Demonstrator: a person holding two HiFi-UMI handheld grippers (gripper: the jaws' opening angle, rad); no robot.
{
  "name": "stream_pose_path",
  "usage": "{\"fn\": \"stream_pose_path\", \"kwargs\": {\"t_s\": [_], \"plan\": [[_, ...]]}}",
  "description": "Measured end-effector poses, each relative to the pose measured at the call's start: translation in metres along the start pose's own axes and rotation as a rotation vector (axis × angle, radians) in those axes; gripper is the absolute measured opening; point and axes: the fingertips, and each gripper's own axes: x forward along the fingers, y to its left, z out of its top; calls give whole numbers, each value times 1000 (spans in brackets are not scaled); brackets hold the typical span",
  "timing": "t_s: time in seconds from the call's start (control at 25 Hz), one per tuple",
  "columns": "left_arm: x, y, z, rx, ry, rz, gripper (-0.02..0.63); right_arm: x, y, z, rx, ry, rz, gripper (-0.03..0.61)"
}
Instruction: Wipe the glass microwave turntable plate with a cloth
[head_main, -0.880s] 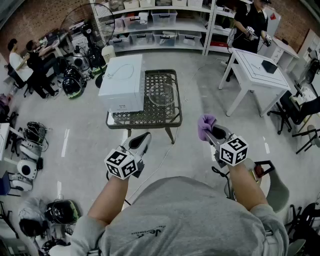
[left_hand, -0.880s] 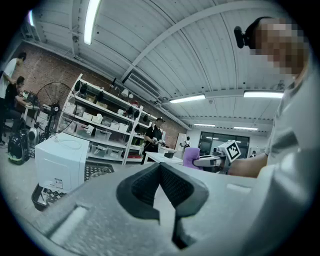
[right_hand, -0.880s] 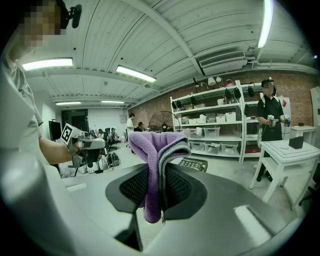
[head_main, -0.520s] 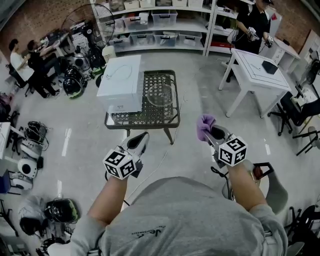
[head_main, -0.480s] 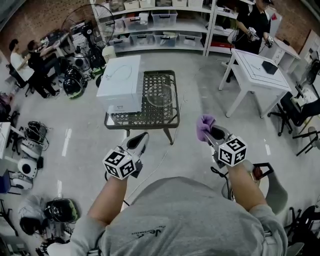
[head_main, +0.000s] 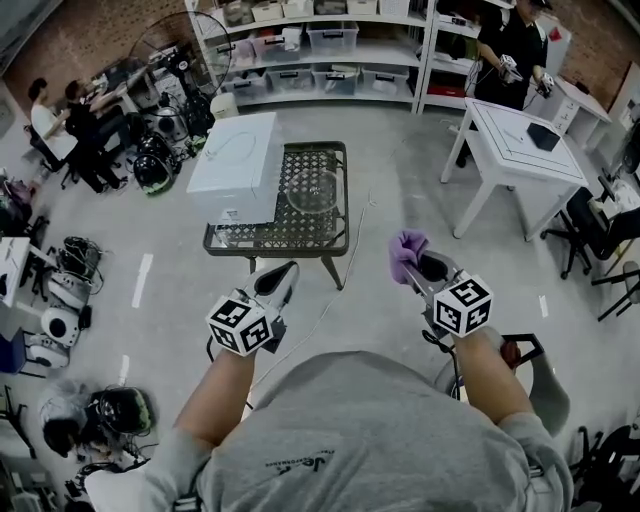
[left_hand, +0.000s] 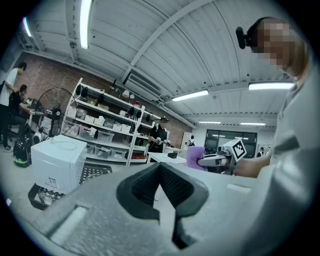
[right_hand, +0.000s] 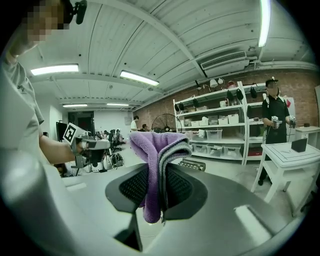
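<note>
The round glass turntable plate (head_main: 312, 190) lies on a low metal lattice table (head_main: 325, 235), beside a white microwave (head_main: 238, 165). Both grippers hang in the air well short of the table. My left gripper (head_main: 286, 271) is shut with nothing in it; its jaws meet at the tip (left_hand: 160, 167). My right gripper (head_main: 412, 262) is shut on a folded purple cloth (head_main: 407, 245), which sticks up between the pads (right_hand: 157, 150). The microwave (left_hand: 55, 157) shows at the left of the left gripper view.
A white table (head_main: 520, 140) stands at the right with a person (head_main: 510, 45) behind it. Shelving with bins (head_main: 320, 50) lines the back. Helmets and gear (head_main: 100, 410) lie on the floor at left, chairs (head_main: 610, 225) at right. A cable (head_main: 330, 300) runs under the lattice table.
The head view has shifted a little, so the lattice table sits slightly more to the left. Both grippers keep their pose, the right one still shut on the cloth.
</note>
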Motion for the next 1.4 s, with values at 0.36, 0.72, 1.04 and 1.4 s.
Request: {"fn": "stream_pose_path", "kwargs": {"t_s": [0.36,0.72,1.04,1.4], "plan": [[39,-2,-10,8,24,8,3,-2,-43,-11,27,-24,0,91],[94,112,-9,-29,12,-96,3,110,-72,10,0,-3,-45,91],[165,245,21,-54,88,-237,2,248,-111,63,25,26,-133,92],[229,300,42,-83,115,-297,3,330,-169,85,50,61,-140,92]]}}
